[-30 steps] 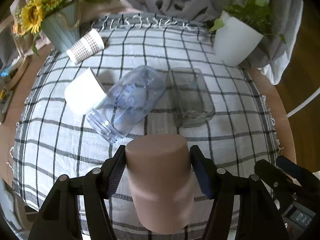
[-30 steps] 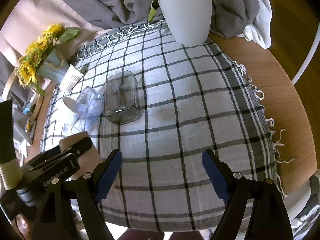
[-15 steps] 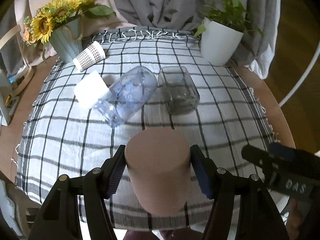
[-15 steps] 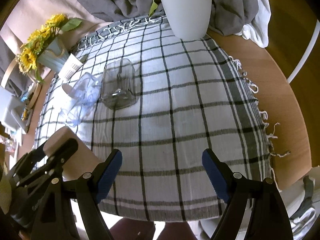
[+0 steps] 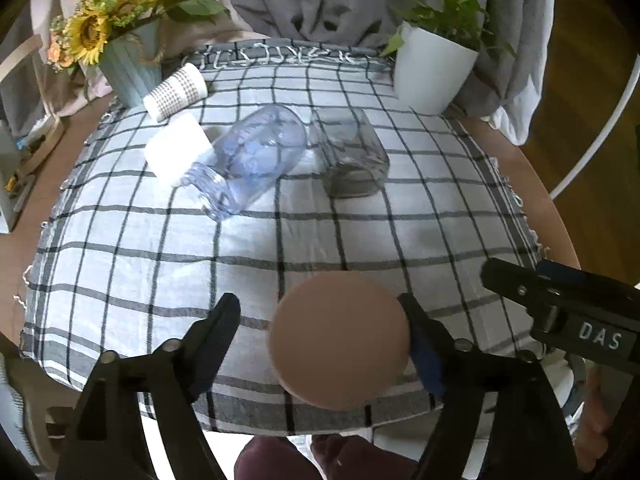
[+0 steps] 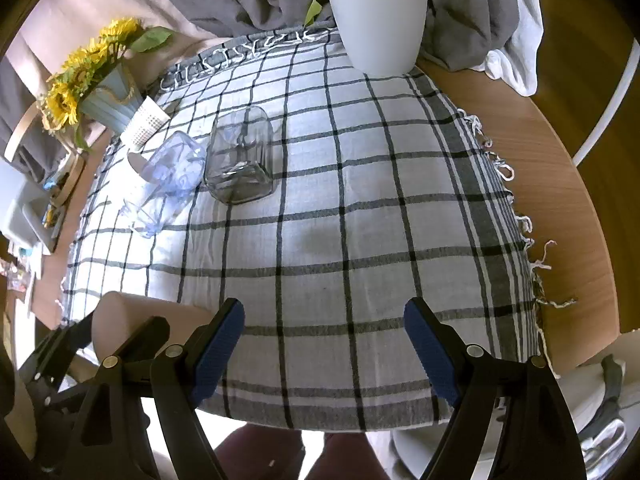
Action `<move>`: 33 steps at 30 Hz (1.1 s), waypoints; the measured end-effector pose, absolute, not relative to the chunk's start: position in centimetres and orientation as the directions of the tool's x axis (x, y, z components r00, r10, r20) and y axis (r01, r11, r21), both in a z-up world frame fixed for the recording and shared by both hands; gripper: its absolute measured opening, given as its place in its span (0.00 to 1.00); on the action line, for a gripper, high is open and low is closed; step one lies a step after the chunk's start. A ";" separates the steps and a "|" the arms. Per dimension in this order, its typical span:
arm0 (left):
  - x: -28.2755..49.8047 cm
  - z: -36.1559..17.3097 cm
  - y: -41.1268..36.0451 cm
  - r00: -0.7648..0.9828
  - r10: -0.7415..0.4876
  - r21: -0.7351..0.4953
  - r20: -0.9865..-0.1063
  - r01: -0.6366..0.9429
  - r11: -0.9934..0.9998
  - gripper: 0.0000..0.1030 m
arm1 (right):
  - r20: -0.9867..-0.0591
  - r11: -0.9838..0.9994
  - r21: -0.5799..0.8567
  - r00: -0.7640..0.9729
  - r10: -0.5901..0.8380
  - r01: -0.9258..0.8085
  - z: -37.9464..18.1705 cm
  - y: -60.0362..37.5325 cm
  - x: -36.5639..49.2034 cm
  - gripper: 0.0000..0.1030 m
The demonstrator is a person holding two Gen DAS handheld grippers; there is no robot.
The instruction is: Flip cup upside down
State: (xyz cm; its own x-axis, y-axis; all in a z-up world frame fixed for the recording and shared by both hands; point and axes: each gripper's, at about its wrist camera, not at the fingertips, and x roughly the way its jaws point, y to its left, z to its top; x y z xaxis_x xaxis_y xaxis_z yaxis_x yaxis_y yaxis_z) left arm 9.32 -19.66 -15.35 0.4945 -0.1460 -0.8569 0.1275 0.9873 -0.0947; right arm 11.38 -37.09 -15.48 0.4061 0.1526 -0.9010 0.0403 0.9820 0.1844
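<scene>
Left hand-held gripper [image 5: 318, 328]: jaws look spread. The brown cup [image 5: 339, 339] sits between them with its flat closed end toward the lens, touching the right-side pad; a gap shows at the left-side pad. I cannot tell whether it is gripped or loose. In the right wrist view the same cup [image 6: 132, 320] shows at 8 o'clock, lying roughly sideways behind the left tool, above the near edge of the worktop [image 6: 560, 184].

Right hand-held gripper [image 6: 324, 334]: jaws wide apart, nothing between them, checked cloth [image 6: 360, 208] below.

Progress, my reading: cup is lifted and partway turned, closed end facing the camera, not yet set down mouth-down. Left to do: finish the rotation, place it rim-down on the cloth, let go. Open cloth at 12 o'clock from the cup looks like the landing spot.

Other items, left view: clear bottle [image 5: 252, 164] lying at 11 o'clock, grey glass [image 5: 352, 156] lying at 12, white cup [image 5: 178, 152] and patterned cup [image 5: 176, 90] further at 11, sunflower vase [image 5: 128, 64] at 10, white plant pot [image 5: 434, 72] at 1.

Writing: "DAS" on the right tool's body [image 5: 600, 338], at 3 o'clock in the left view. Nothing else legible.
</scene>
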 end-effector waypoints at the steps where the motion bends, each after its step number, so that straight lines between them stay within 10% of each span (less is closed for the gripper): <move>1: 9.3 -15.3 -19.5 0.499 -0.145 -0.094 -0.854 0.126 0.988 0.81 | -0.900 0.982 0.182 0.410 0.149 0.043 -15.4 -37.1 11.3 0.80; 14: 6.6 -9.8 -17.7 0.645 -0.173 -0.109 -0.744 0.138 0.984 1.00 | -0.827 0.977 0.135 0.562 0.019 0.166 -10.3 -37.6 6.9 0.89; 33: -6.9 -2.0 -7.9 0.806 -0.047 0.035 -0.589 0.084 0.996 1.00 | -0.602 0.983 0.135 0.798 -0.019 0.125 -2.0 -28.9 -8.8 0.89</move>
State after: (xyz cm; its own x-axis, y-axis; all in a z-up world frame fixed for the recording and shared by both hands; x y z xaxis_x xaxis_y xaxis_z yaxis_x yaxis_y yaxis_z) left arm -6.94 -7.87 -2.00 0.8065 -0.0468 -0.5894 0.0836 0.9959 0.0353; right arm -8.77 -28.91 -2.00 0.7984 -0.0187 -0.6019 0.1250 0.9829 0.1352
